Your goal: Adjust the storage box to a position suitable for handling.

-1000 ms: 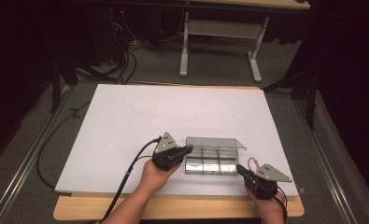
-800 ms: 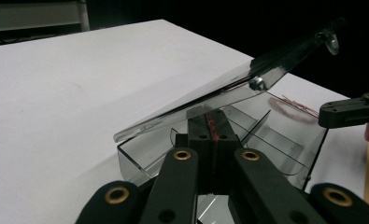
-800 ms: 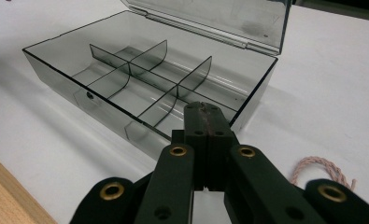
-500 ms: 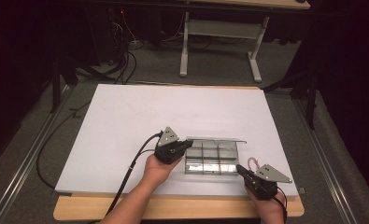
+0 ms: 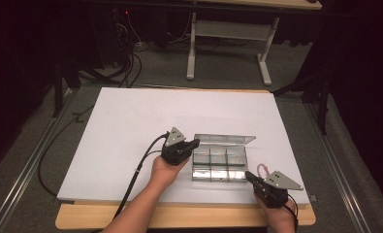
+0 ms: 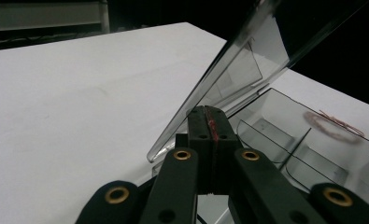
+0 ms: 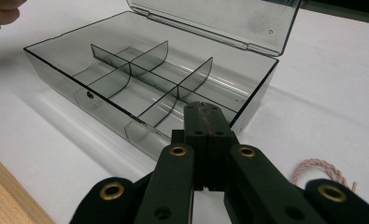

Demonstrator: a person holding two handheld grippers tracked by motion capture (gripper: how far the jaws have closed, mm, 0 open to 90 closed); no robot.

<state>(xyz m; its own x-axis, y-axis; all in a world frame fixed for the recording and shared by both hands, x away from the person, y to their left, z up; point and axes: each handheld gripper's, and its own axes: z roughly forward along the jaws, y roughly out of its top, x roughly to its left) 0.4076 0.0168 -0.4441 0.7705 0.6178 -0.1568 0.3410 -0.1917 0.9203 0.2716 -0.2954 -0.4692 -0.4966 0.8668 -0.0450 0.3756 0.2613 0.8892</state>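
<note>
A clear smoky plastic box (image 5: 218,164) with several empty compartments lies on the white board (image 5: 131,121), near its front edge. The box's lid (image 5: 225,140) is raised and leans back. My left gripper (image 5: 195,143) is shut, with its tips at the box's left end by the lid's corner. In the left gripper view the shut jaws (image 6: 209,112) sit just under the lid's edge (image 6: 238,70). My right gripper (image 5: 248,174) is shut and empty at the box's near right corner (image 7: 247,112). A pink twisted cord (image 5: 263,169) lies beside it.
The board rests on a wooden table whose edge (image 5: 179,216) shows in front. Black cables (image 5: 140,165) trail from the left gripper toward the person. A grey table frame (image 5: 228,43) stands on the floor beyond. White surface stretches left of and behind the box.
The lid has swung from low over the box to standing open at the back. My left gripper has shifted slightly farther from the person. The right gripper has kept still.
</note>
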